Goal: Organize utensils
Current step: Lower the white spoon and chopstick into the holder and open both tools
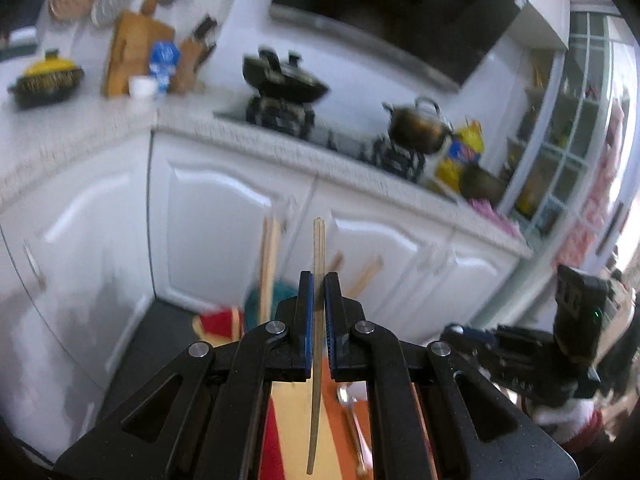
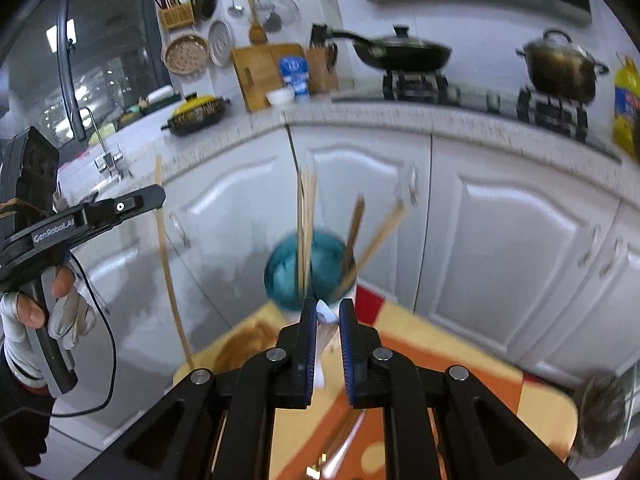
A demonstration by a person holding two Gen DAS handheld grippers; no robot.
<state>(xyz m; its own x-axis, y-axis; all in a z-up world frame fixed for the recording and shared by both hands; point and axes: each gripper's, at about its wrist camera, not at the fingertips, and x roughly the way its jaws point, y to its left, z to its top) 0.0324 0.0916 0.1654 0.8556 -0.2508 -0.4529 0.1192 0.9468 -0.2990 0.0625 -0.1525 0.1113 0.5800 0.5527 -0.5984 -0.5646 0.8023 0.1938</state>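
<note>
1. While raised above the surface (image 2: 460,344), left claw (image 1: 319,280) pinches one pale chopstick (image 1: 318,320).
2. Right claw (image 2: 327,312) grips a white utensil (image 2: 325,320).
3. Left claw body reads "GenRobot.AI".
4. Teal cup (image 2: 310,268) holds more chopsticks.

A small table (image 2: 460,364) with a yellow, orange and red patterned top carries a teal cup (image 2: 308,268) of chopsticks at its 12 o'clock edge and a metal spoon (image 1: 352,408) nearer 6 o'clock.
</note>
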